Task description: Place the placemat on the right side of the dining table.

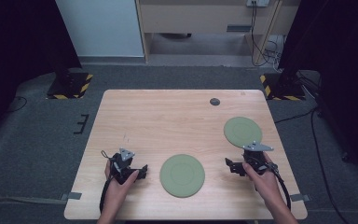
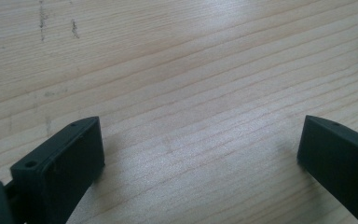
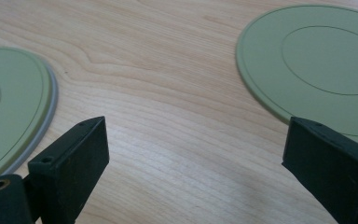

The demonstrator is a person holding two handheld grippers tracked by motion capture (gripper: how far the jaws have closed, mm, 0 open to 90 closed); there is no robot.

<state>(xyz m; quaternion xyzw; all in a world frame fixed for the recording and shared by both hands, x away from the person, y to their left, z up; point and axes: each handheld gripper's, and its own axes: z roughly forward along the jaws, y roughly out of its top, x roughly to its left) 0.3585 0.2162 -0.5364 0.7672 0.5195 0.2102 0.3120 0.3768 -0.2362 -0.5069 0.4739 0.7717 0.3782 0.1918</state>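
Both my left tongs (image 1: 142, 171) and right tongs (image 1: 230, 166) are spread, empty. The flat green mats (image 1: 182, 175) lie thin on the counter (image 1: 168, 121); I think my jaws may slide over an edge.

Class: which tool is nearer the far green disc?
Right. The right tool sits just below the far disc; the left tool lies across the table, beyond the near disc.

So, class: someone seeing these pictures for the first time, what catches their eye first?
Two flat green discs on the pale wooden table: one disc near the front edge, between the hands, the other disc farther back on the right. Beside them, the left gripper and right gripper sit low, fingers spread and empty.
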